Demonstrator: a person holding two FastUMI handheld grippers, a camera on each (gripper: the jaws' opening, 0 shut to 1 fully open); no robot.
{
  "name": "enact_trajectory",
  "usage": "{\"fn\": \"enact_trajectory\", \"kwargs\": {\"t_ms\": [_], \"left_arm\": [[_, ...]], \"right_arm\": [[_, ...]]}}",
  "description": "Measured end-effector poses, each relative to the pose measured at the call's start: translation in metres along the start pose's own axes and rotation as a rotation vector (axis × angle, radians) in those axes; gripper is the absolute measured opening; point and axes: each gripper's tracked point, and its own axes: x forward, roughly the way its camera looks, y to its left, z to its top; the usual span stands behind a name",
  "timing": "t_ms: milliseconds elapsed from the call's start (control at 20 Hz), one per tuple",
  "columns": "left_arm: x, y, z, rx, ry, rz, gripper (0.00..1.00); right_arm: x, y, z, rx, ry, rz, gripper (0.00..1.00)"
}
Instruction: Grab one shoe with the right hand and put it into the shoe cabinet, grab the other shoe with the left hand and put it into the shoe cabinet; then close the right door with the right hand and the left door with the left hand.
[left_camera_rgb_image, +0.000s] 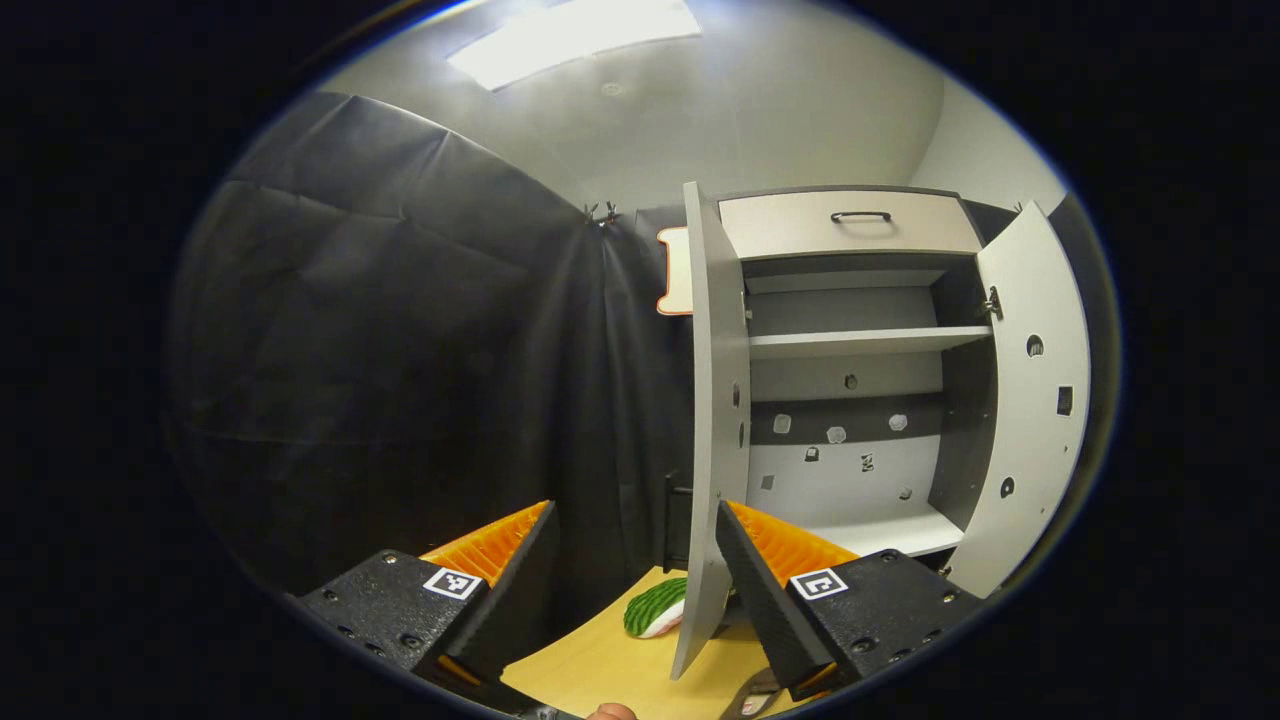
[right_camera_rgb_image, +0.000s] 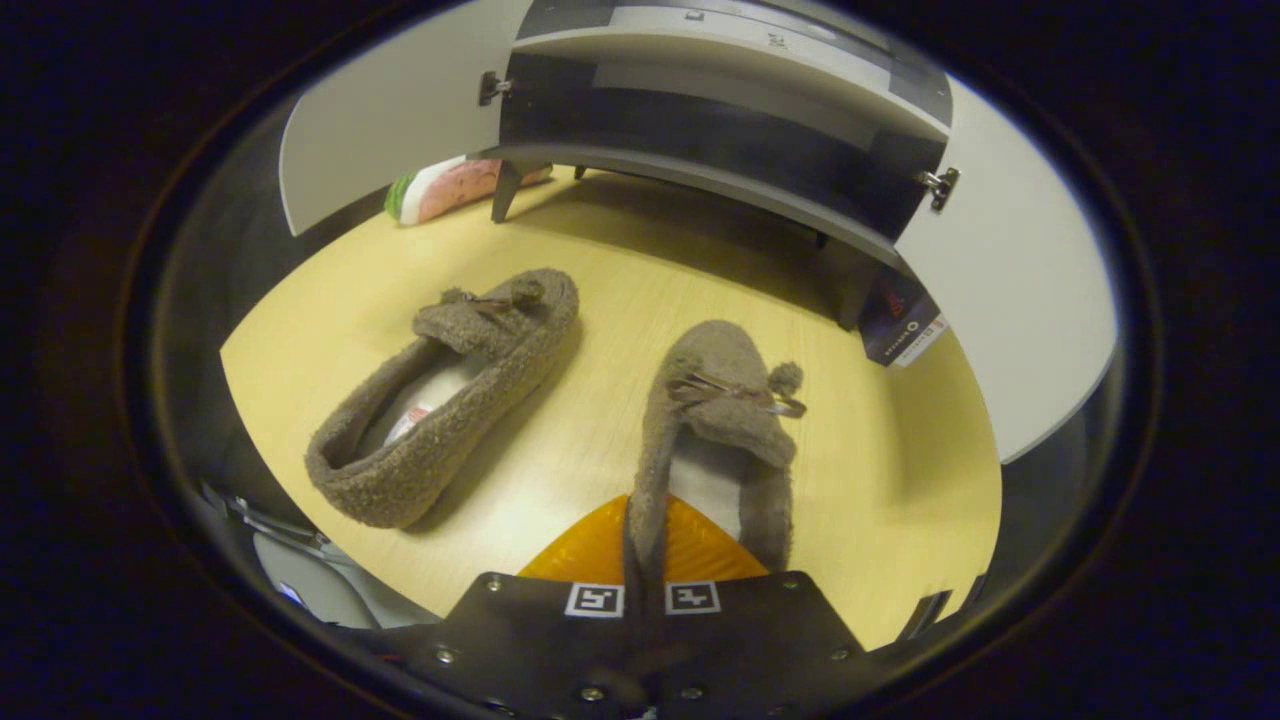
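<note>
Right gripper (right_camera_rgb_image: 640, 575): fingers pressed together on the heel wall of one fuzzy shoe (right_camera_rgb_image: 722, 430), partly hiding that heel. Second shoe (right_camera_rgb_image: 450, 385) lies on the wooden table (right_camera_rgb_image: 880, 500) at 10 o'clock. Left gripper (left_camera_rgb_image: 632, 560): fingers spread, holding nothing. Shoe cabinet (left_camera_rgb_image: 850, 400) at 1 o'clock, doors open, shelves bare.

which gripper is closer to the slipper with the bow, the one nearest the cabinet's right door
Right. The right gripper is shut on that slipper's heel wall. The left gripper is raised, open, facing the cabinet.
</note>
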Motion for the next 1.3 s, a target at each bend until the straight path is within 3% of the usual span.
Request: {"fn": "enact_trajectory", "kwargs": {"t_ms": [400,850,1050,1300], "left_arm": [[0.004,-0.012,-0.003,-0.017,0.003,-0.037,0.96],[0.004,-0.012,-0.013,-0.021,0.019,-0.032,0.93],[0.008,-0.007,-0.017,-0.018,0.032,-0.011,0.96],[0.007,0.004,-0.018,-0.016,0.03,0.028,0.96]], "right_arm": [[-0.083,-0.022,0.117,0.081,-0.285,-0.001,0.01],[-0.175,-0.073,0.297,0.141,-0.64,-0.031,0.0],[-0.182,-0.094,0.37,0.107,-0.742,-0.069,0.0],[-0.15,-0.11,0.423,0.102,-0.745,-0.095,0.0]]}}
